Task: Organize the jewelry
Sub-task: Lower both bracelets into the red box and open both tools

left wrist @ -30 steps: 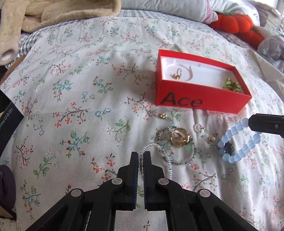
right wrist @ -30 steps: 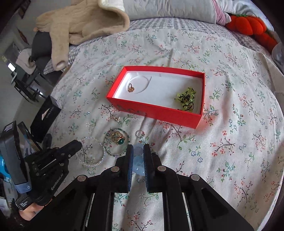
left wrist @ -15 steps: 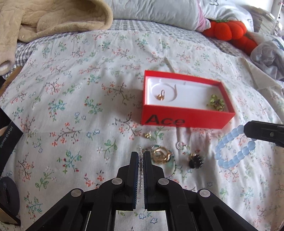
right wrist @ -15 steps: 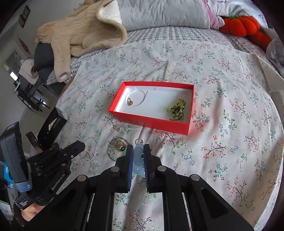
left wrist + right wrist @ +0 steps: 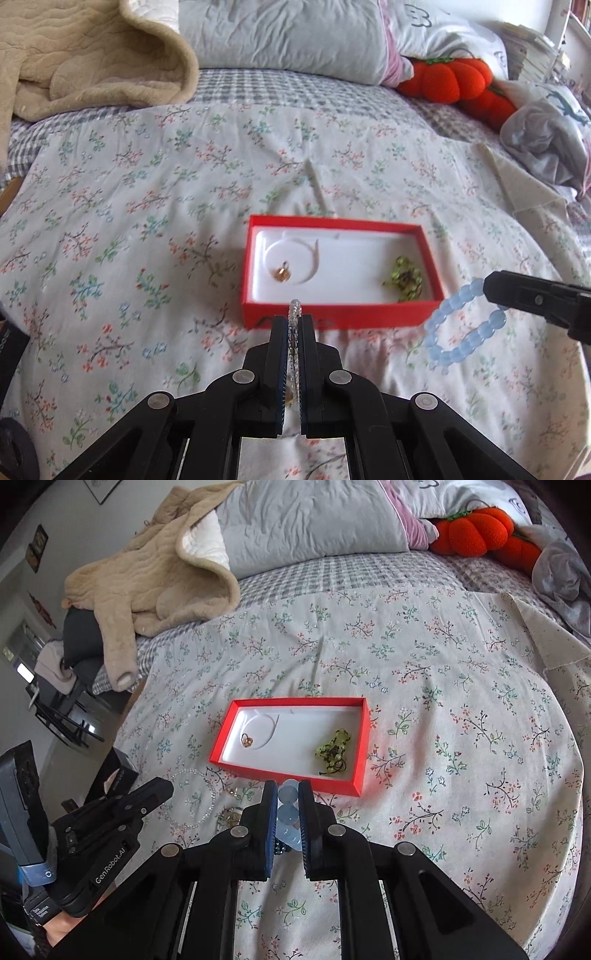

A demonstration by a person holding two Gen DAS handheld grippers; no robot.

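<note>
- Both grippers have lifted their bracelets off the floral bedspread (image 5: 147,206).
- Left gripper (image 5: 294,328) clamped on clear bead bracelet (image 5: 294,310), edge-on, pointing at red box (image 5: 332,314).
- Right gripper (image 5: 288,805) clamped on blue bead bracelet (image 5: 461,328), loop hanging.
- Box holds gold heart pendant (image 5: 283,273), green beaded piece (image 5: 404,280).

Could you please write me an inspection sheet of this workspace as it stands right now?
Surface: floral bedspread over a bed, creased.
Job's things: open red box holding a gold pendant in its round recess and a green bead piece; clear bead bracelet and blue bead bracelet both held above the bedspread; a few small pieces lie loose near the left tongs, partly hidden.
Clutter: beige jacket, orange plush pumpkins, black box.
Grippers: left tongs shut on the clear bead bracelet; right tongs shut on the blue bead bracelet.
Cables: nothing seen.
Surroundings: grey pillow, chair at the bedside.
</note>
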